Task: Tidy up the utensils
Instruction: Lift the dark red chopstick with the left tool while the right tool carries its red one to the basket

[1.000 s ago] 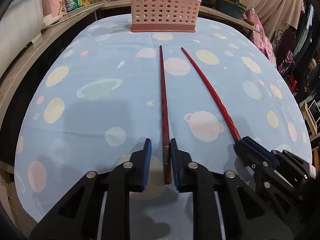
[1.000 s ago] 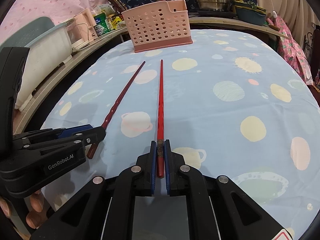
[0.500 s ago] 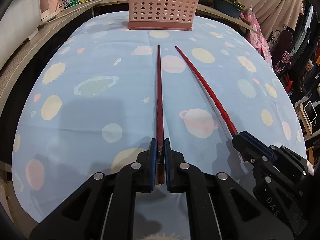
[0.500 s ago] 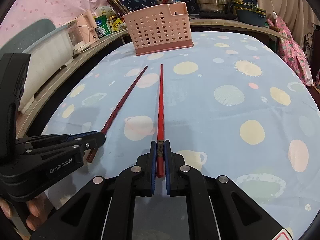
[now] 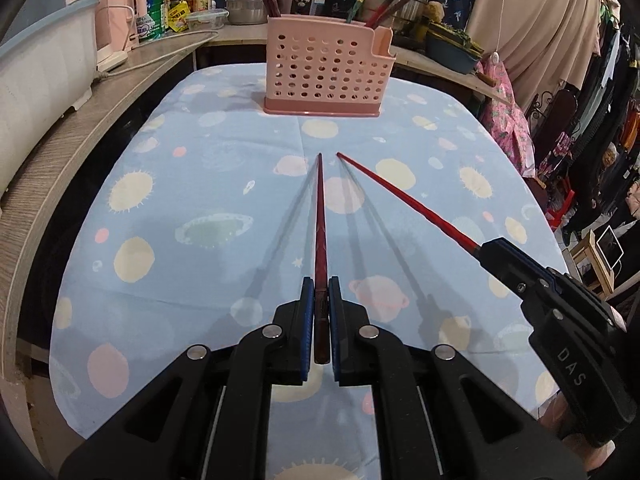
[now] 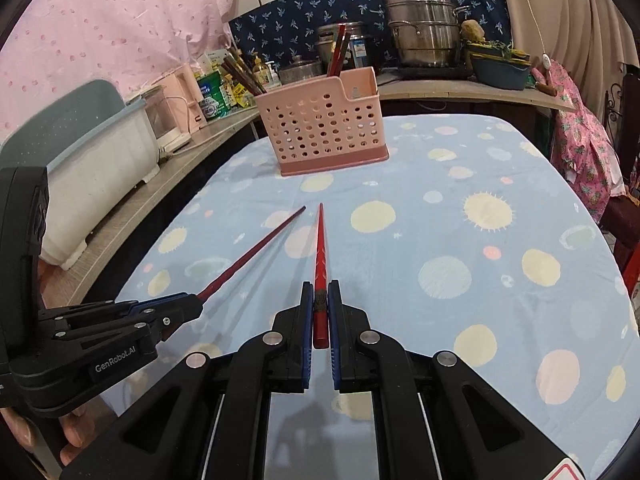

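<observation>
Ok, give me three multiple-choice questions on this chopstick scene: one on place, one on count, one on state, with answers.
1. Where is the pink basket?
A. far end of the tablecloth
B. on the floor
C. in a gripper

2. How many chopsticks are held?
A. none
B. one
C. two

3. How does the left gripper stand?
A. wide open
B. shut on the dark red chopstick
C. out of view

Answers: 1 A, it stands beyond the chopstick tips. 2 C, the right gripper clamps the bright red chopstick too. 3 B, pads press its thick end.

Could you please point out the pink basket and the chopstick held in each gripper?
Pink basket (image 5: 324,68): left wrist view, on its perforated front wall.
Dark red chopstick (image 5: 320,236): left wrist view, mid-shaft ahead of the pads.
Bright red chopstick (image 6: 319,256): right wrist view, mid-shaft.
</observation>
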A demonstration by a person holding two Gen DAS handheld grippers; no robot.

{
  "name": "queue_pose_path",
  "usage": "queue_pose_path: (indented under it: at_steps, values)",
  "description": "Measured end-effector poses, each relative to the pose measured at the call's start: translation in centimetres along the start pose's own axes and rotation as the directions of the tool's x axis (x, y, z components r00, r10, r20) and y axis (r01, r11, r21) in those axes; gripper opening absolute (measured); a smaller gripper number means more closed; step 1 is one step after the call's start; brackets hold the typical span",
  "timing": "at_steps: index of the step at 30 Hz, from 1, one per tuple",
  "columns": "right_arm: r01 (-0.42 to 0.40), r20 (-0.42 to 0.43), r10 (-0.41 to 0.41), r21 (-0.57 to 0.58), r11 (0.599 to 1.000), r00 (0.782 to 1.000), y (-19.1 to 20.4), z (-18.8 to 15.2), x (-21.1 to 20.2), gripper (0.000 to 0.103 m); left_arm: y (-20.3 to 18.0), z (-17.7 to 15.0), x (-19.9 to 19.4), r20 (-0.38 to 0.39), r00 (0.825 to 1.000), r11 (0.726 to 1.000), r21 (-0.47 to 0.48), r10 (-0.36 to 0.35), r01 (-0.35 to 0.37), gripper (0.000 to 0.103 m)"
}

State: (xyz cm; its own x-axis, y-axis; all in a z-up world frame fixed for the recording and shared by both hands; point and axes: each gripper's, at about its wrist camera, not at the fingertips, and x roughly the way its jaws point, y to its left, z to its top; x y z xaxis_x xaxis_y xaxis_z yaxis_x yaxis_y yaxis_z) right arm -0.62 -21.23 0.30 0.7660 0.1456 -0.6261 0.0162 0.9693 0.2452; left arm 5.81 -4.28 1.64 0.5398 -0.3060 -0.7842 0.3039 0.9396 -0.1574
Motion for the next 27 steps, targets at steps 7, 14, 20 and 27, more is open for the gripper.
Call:
queue_pose_path:
  at_steps: [7,14,20,27]
  values:
    - [-0.005,0.090,0.005,0.004,1.000,0.996,-0.2,3.7,-1.6,0.007,0.5,2.8,-2.2,0.074,0.997,0.999,-0.032,-0.008,0.010,0.007]
    - [-0.016,0.176,0.016,-0.005,1.000,0.984,0.2,7.8,-2.7,0.007,1.0,6.8,-4.3,0.157,0.987,0.997,-0.055,-0.037,0.046,0.007]
    - [-0.035,0.220,0.036,-0.008,0.999,0.975,0.7,11.3,-2.6,0.007,1.0,10.6,-5.4,0.213,0.976,0.997,-0.053,-0.036,0.048,0.007]
    - [-0.062,0.219,0.060,0.006,0.998,0.974,0.8,13.7,-1.2,0.007,1.9,13.7,-5.3,0.235,0.972,0.997,-0.065,-0.021,0.037,0.007]
